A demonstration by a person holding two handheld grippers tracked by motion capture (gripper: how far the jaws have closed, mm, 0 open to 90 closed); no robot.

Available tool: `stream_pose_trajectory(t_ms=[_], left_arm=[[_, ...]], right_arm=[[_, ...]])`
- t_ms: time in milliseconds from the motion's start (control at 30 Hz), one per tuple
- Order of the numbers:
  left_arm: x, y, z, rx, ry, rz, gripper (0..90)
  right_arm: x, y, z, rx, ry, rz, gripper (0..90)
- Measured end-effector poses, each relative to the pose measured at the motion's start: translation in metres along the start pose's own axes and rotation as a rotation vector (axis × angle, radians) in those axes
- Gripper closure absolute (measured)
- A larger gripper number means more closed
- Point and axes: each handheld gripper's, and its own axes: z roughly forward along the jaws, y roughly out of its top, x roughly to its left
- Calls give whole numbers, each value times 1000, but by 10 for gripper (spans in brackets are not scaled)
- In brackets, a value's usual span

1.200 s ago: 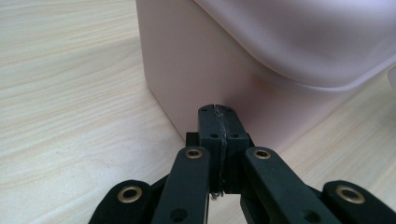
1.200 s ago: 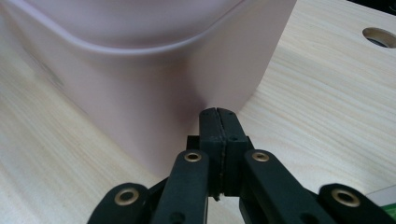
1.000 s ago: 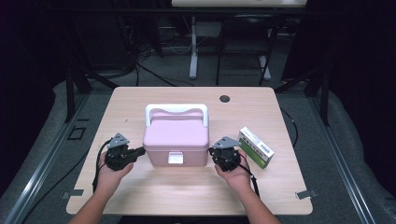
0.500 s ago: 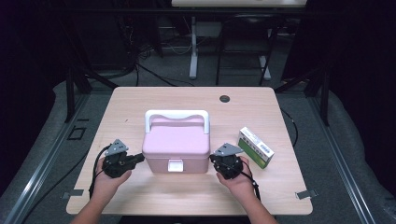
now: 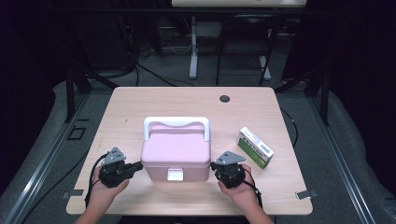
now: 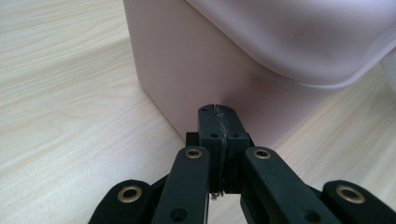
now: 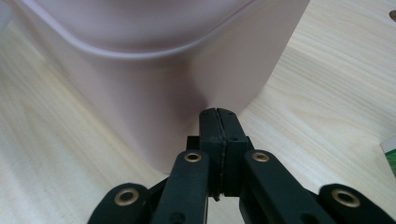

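The pink box point(image 5: 175, 154) is flanked by the clenched, empty left gripper point(image 5: 138, 165) and right gripper point(image 5: 214, 166), each tip pointed at one lower front corner. Its long axis runs between them; its white latch point(image 5: 175, 175) faces the person.

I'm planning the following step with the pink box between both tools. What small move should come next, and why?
Probably keep drawing the box toward the table's near edge, both tools pressing evenly. The left tool and the right tool are shut, tips against opposite sides of the box near its front corners, so an equal pull should keep it from twisting toward the green carton.
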Motion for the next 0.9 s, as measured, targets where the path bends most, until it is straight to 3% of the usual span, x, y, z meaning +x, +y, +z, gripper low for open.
stream_pose_trajectory(t_ms=[400,733,900], left_arm=[[-13,-11,-12,3,-21,2,900],[-26,-19,-18,8,-53,8,900],[-31,-21,-19,27,-48,38,900]], right_arm=[[15,-13,-19,10,28,-16,900],[21,-25,-34,9,42,7,900],[22,-28,-38,5,38,8,900]])
